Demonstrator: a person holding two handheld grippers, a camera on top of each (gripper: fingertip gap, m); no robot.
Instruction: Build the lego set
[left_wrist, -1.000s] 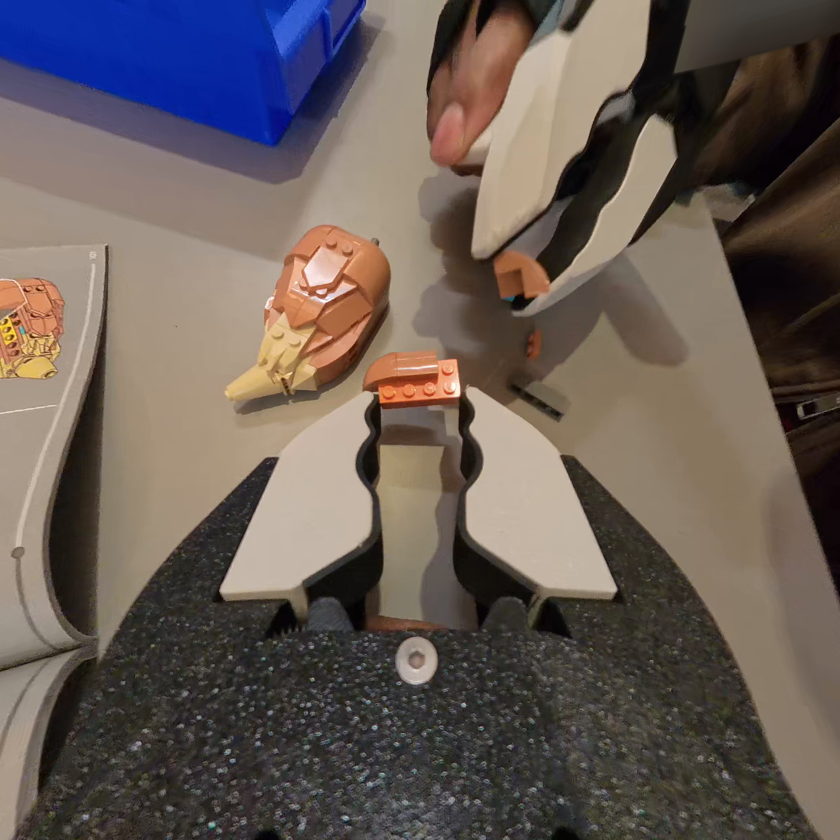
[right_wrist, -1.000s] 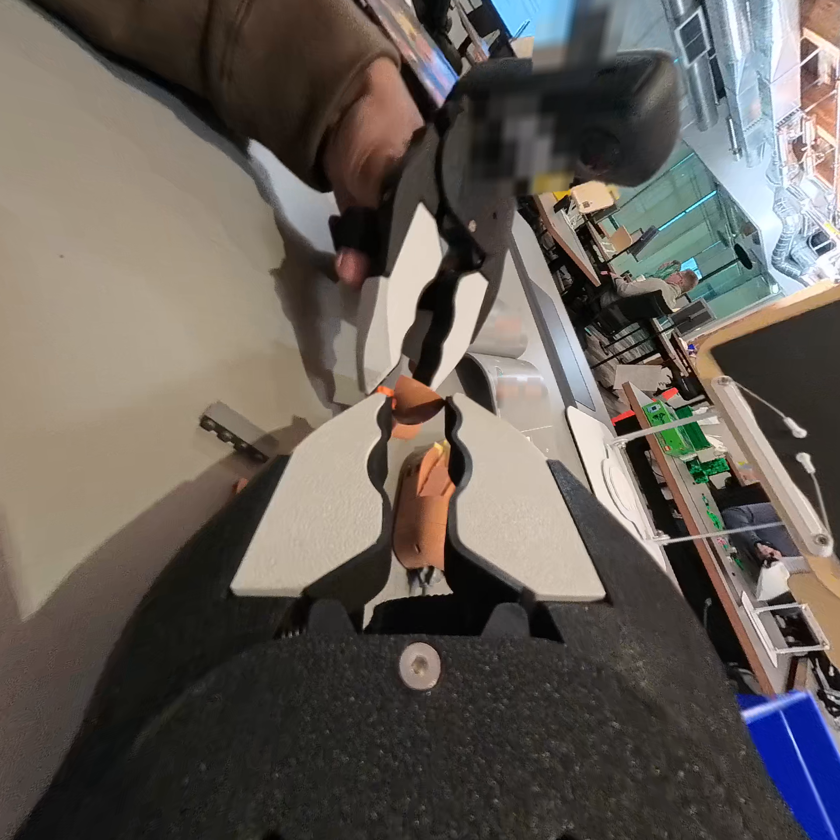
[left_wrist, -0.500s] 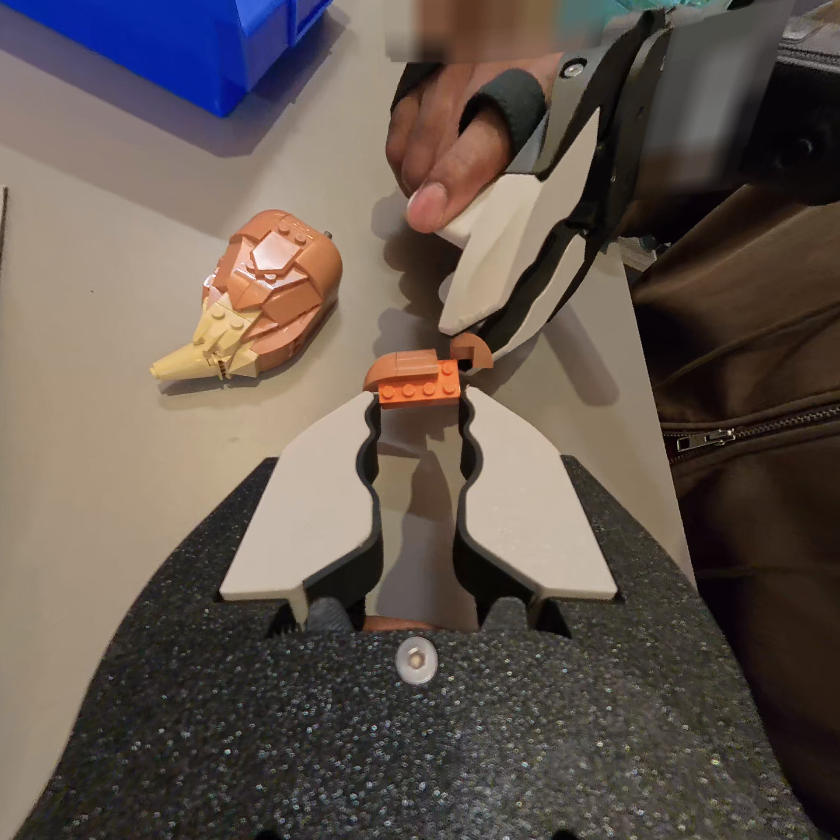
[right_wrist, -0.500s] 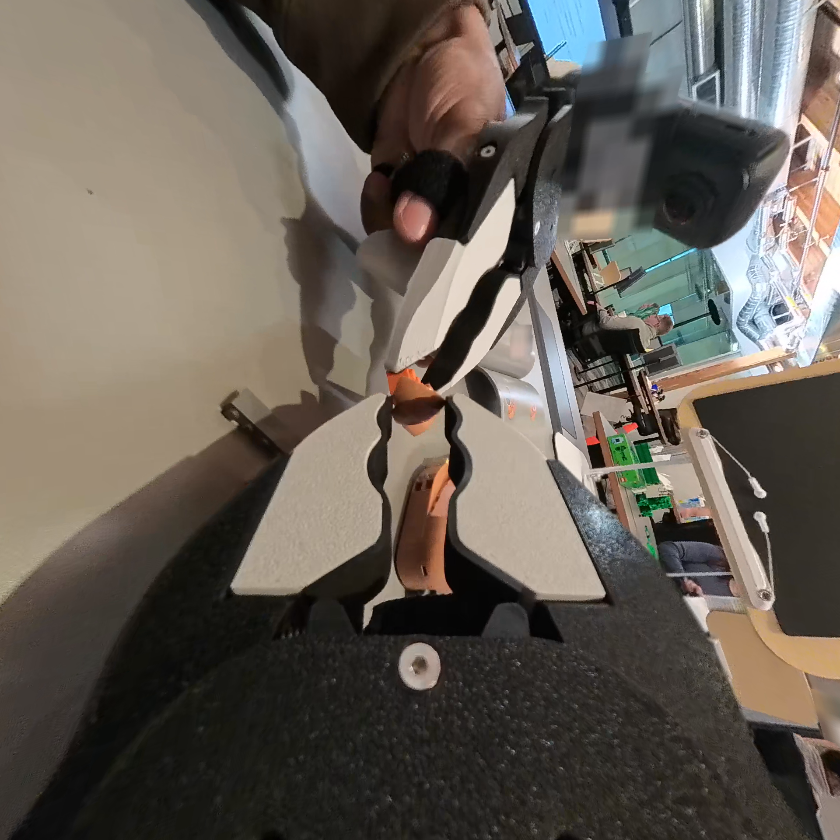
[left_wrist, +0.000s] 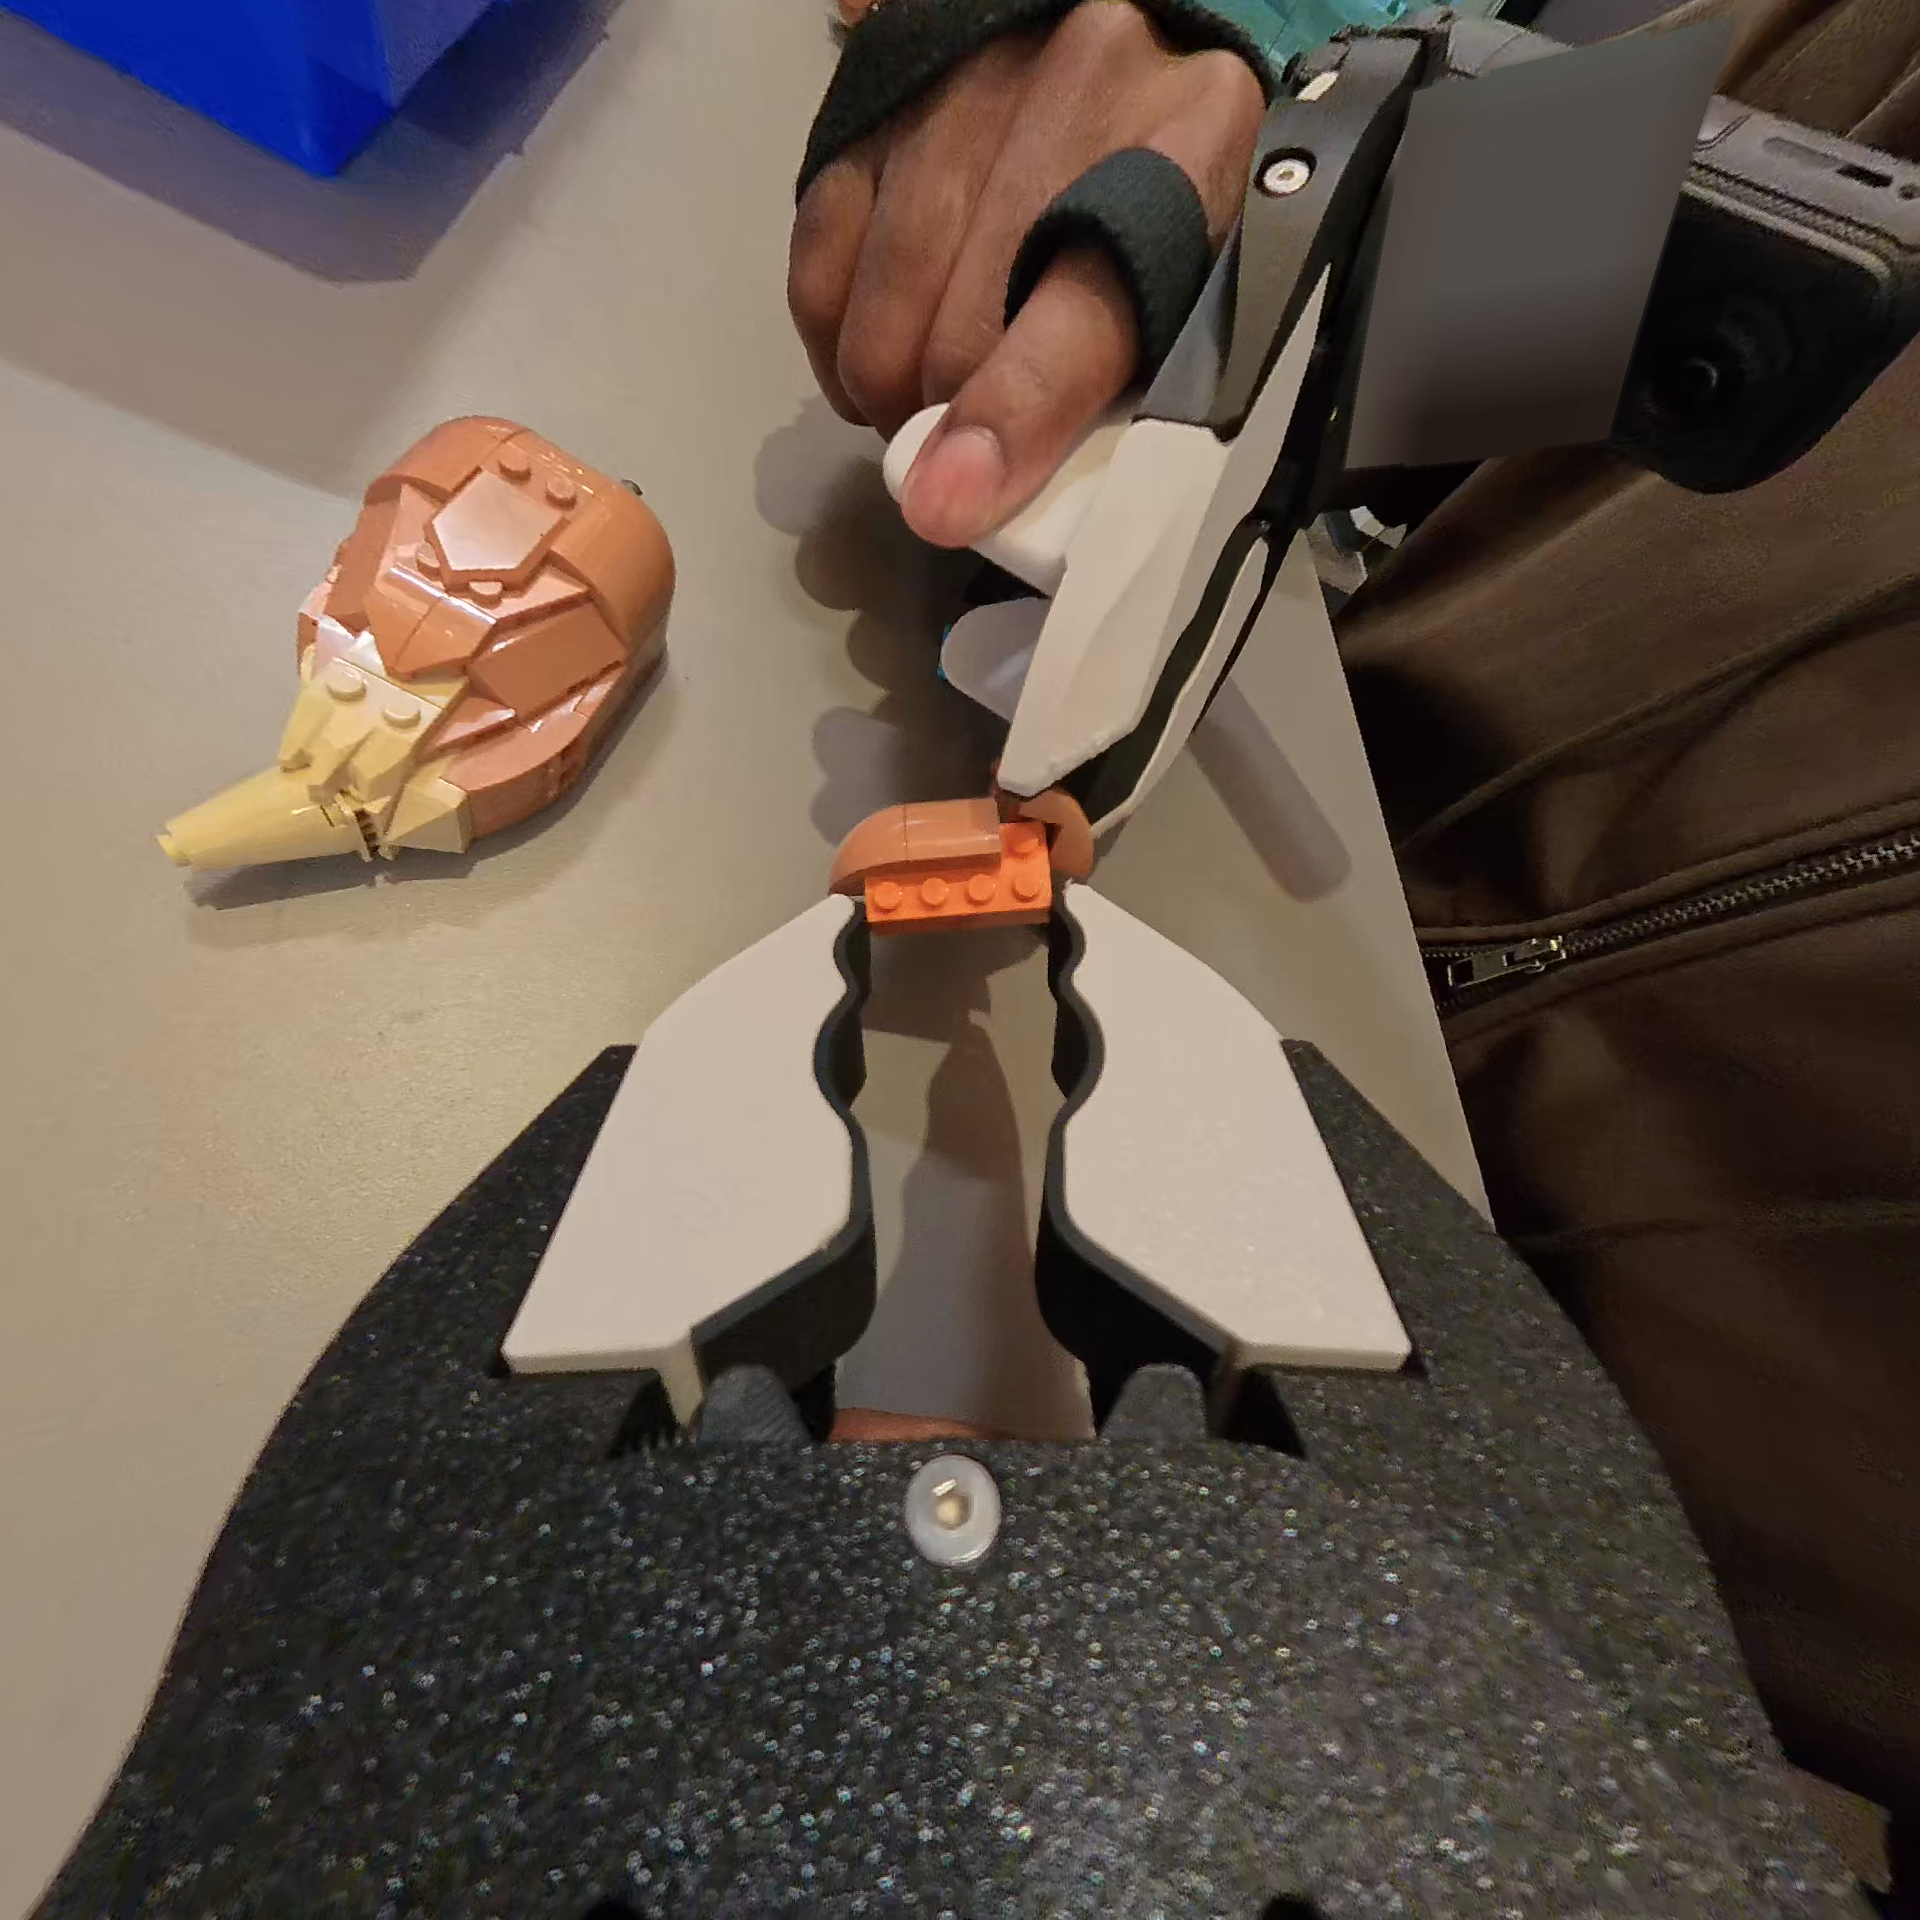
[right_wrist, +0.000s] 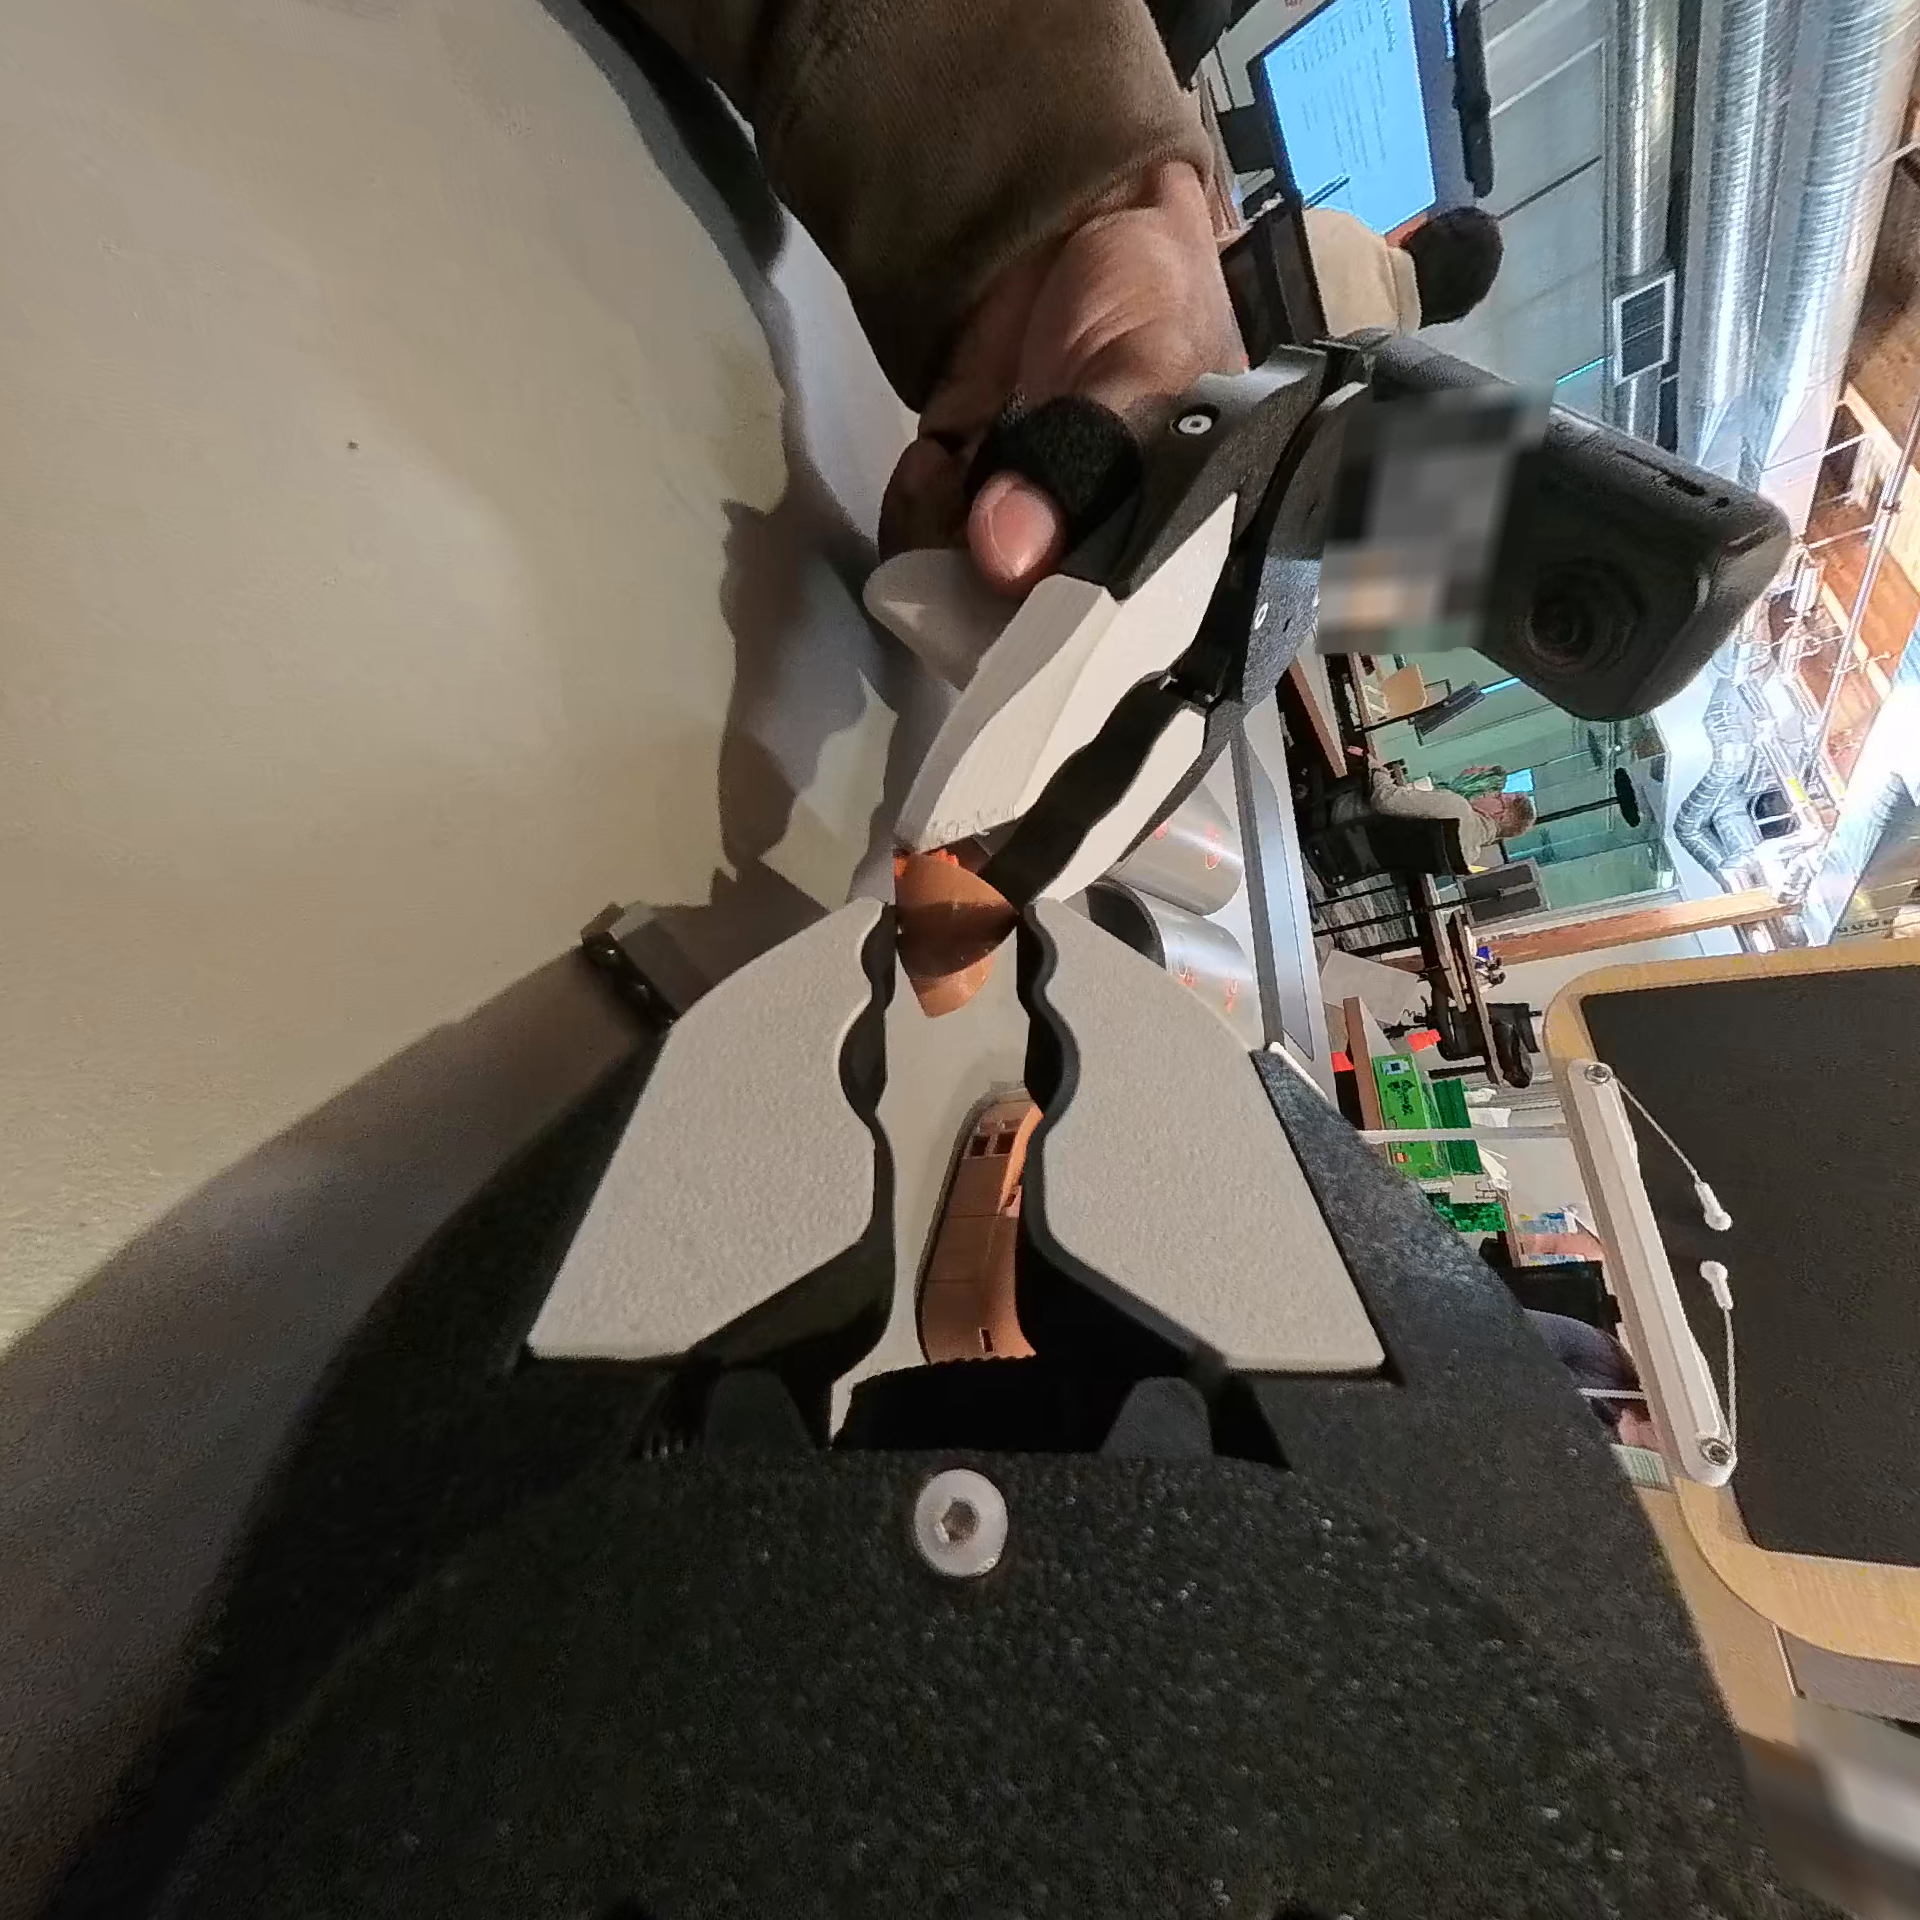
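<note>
Orange plate (left_wrist: 957, 896) sits pinched between the tips of my left gripper (left_wrist: 957, 914), studs facing the camera, with a brown curved slope (left_wrist: 914, 831) already seated along its far row. That gripper is clamped on the plate at the very ends of its fingers, holding it above the counter (left_wrist: 260, 1039).

My right gripper (left_wrist: 1049, 800) comes in from the upper right in the left wrist view, its fingers drawn close on a small brown rounded piece (left_wrist: 1070, 836), which touches the right end of the plate just beside the slope. From the right wrist view I see that same brown piece (right_wrist: 951, 940) between my right gripper's tips (right_wrist: 956, 925), with the left gripper (right_wrist: 966, 831) angled down onto it from above and a sliver of the orange plate (right_wrist: 920, 858) showing at the contact. I cannot tell whether the piece is fully pressed onto the studs.

A hand (left_wrist: 997, 270) in a black fingerless glove wraps the right gripper's handle. Well off to the left on the counter lies the built brown and tan head (left_wrist: 457, 644), on its side with the tan snout pointing left. A blue bin (left_wrist: 281, 73) stands at the far corner. In the right wrist view a small dark grey part (right_wrist: 623, 961) lies on the counter near the tips.
</note>
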